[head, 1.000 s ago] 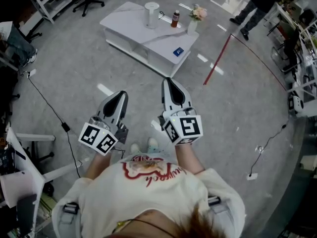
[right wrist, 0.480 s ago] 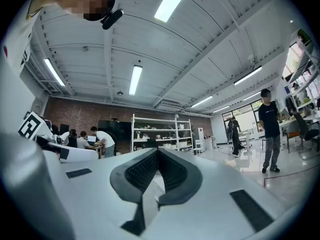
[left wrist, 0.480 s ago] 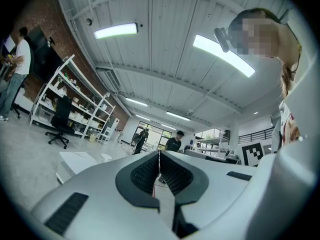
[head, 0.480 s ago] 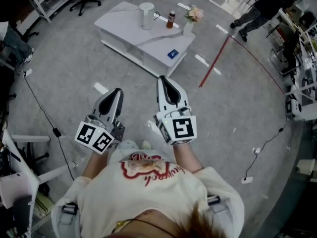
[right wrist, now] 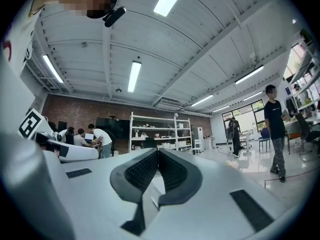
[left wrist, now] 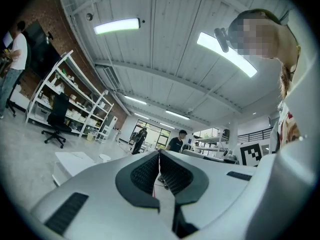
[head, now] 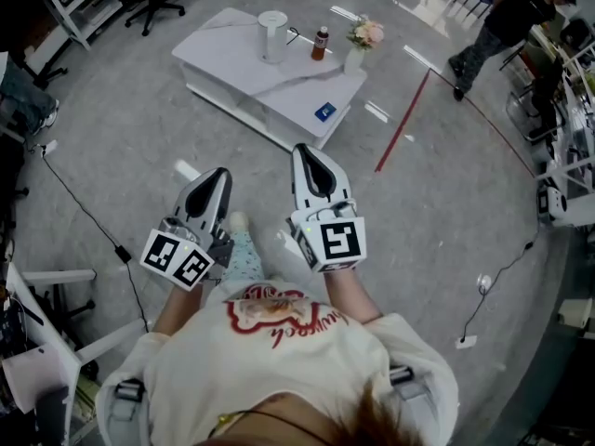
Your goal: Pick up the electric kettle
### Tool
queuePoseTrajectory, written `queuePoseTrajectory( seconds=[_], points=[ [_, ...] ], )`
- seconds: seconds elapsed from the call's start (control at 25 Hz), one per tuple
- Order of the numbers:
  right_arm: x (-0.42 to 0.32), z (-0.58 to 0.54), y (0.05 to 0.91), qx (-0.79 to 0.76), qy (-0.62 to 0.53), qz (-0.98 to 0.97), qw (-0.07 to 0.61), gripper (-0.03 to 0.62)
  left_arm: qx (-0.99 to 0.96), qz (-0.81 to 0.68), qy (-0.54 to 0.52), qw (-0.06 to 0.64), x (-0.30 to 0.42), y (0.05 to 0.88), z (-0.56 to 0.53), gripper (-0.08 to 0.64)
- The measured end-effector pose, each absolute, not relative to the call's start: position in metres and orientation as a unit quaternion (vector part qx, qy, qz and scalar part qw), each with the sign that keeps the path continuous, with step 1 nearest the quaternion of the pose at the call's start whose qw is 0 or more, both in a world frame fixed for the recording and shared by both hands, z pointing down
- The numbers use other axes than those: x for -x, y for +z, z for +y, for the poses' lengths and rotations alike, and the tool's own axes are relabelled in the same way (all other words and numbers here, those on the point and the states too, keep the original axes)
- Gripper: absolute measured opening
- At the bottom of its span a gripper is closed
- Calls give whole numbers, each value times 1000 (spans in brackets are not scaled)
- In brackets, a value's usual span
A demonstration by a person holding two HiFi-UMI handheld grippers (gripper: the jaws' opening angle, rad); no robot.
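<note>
Holding my left gripper (head: 219, 177) and right gripper (head: 312, 152) empty, jaws pressed together, since the electric kettle (head: 273, 33) stands well ahead on the low table (head: 223, 52).

Open floor (head: 251, 161) is left toward the tabletop (head: 223, 54) at twelve o'clock; the kettle (head: 272, 35) is flanked by a bottle (head: 320, 43) at three o'clock.

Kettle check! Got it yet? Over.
Left tool shut, empty. Right tool shut, empty. Kettle upright on the low white table ahead, untouched. Nothing seen blocking the floor between.
</note>
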State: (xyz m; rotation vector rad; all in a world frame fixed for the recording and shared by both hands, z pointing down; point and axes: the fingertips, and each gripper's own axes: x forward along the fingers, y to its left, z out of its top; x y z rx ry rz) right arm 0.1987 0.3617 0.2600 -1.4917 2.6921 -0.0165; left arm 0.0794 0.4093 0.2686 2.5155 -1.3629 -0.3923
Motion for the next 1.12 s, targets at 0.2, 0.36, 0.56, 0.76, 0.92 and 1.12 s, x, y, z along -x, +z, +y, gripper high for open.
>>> queuePoseTrajectory(
  seconds=[0.2, 0.36, 0.56, 0.76, 0.92, 1.12],
  points=[
    [-175, 305, 249, 495, 11, 868, 37, 15, -871, -456, -139, 119, -54, 260, 349, 14],
    [-145, 257, 237, 500, 26, 863, 67, 15, -875, -449, -139, 111, -23, 254, 301, 14],
    [-101, 197, 230, 497, 31, 865, 63, 15, -878, -444, -135, 112, 18, 251, 238, 14],
    [-63, 142, 227, 502, 26, 861, 76, 15, -889, -427, -127, 109, 45, 250, 185, 14],
    [-46, 113, 230, 508, 31, 858, 71, 15, -895, -416, -118, 109, 61, 251, 153, 13],
    [-41, 92, 246, 511, 9, 858, 41, 15, -893, -416, -124, 119, 69, 255, 131, 14]
  ],
)
